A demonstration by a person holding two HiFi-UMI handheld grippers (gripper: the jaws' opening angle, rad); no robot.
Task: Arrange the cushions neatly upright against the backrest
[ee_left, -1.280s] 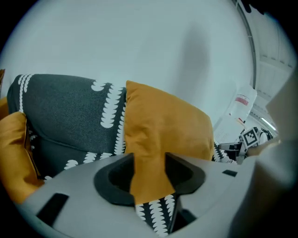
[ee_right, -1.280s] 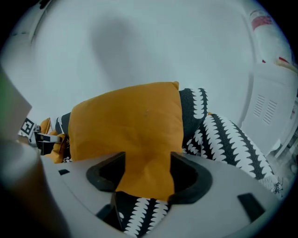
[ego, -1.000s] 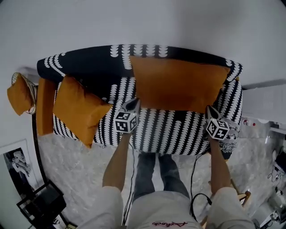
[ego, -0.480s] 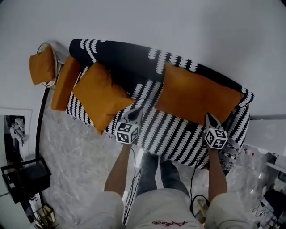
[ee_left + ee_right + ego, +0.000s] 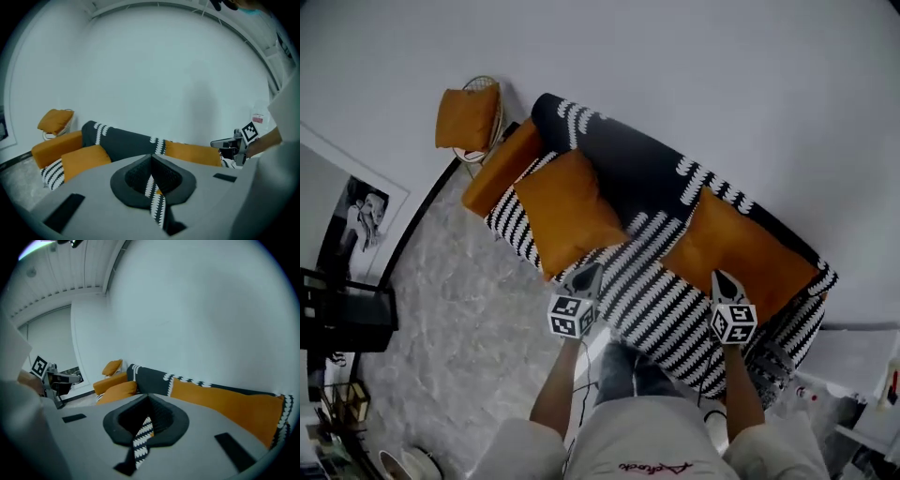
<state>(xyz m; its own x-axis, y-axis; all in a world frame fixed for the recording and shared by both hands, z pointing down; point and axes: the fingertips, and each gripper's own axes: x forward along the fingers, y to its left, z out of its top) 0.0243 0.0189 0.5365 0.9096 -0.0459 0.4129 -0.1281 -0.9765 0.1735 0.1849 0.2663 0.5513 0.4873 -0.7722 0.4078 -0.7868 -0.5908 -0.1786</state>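
Observation:
A black-and-white patterned sofa (image 5: pixel 647 281) runs diagonally through the head view. A long orange cushion (image 5: pixel 745 253) leans against its backrest at the right. A smaller square orange cushion (image 5: pixel 572 211) lies tilted on the left of the seat, beside the orange armrest (image 5: pixel 502 167). My left gripper (image 5: pixel 587 274) hovers over the seat's front edge, just below the square cushion, shut and empty. Near the long cushion's front edge is my right gripper (image 5: pixel 718 277), also shut and empty. In the left gripper view the shut gripper (image 5: pixel 151 161) points at the backrest; in the right gripper view, the gripper (image 5: pixel 149 404) and long cushion (image 5: pixel 225 401).
Another orange cushion (image 5: pixel 467 117) sits on a wire chair beyond the sofa's left end. A framed picture (image 5: pixel 366 206) leans on the wall at left, with a black side table (image 5: pixel 347 314) below it. The marble floor (image 5: pixel 459 319) spreads in front. The person's legs stand against the sofa's front.
The head view has swung, so the sofa now lies diagonally. Both grippers have drawn back from the long cushion's lower corners toward the seat's front edge, still shut.

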